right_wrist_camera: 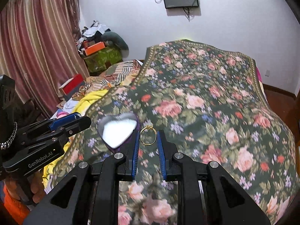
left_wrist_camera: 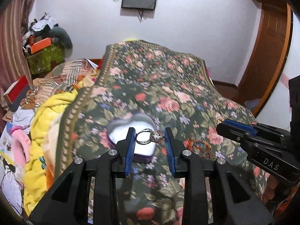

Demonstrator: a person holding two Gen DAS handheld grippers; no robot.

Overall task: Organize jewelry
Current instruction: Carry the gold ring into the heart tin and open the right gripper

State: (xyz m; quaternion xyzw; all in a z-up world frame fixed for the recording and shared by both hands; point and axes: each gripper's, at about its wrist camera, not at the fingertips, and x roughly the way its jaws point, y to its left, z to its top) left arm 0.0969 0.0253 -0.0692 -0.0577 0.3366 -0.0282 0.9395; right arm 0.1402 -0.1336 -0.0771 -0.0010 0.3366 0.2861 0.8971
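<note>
My left gripper (left_wrist_camera: 150,134) is shut on a silver ring (left_wrist_camera: 150,136) with a large stone cluster and holds it above the open heart-shaped purple box (left_wrist_camera: 121,131) with its white lining. My right gripper (right_wrist_camera: 148,136) is shut on a thin gold ring (right_wrist_camera: 148,136) with a pale stone, held just right of the heart box (right_wrist_camera: 117,129). The right gripper shows in the left wrist view (left_wrist_camera: 220,125), and the left gripper shows in the right wrist view (right_wrist_camera: 82,121). A red-and-gold bracelet (left_wrist_camera: 200,147) lies on the blanket right of the box.
A floral blanket (left_wrist_camera: 159,86) covers the bed. Yellow and patterned bedding (left_wrist_camera: 48,116) is piled along the left edge. Boxes and clutter (left_wrist_camera: 41,45) stand by the curtain. A wooden door (left_wrist_camera: 270,52) is at the right.
</note>
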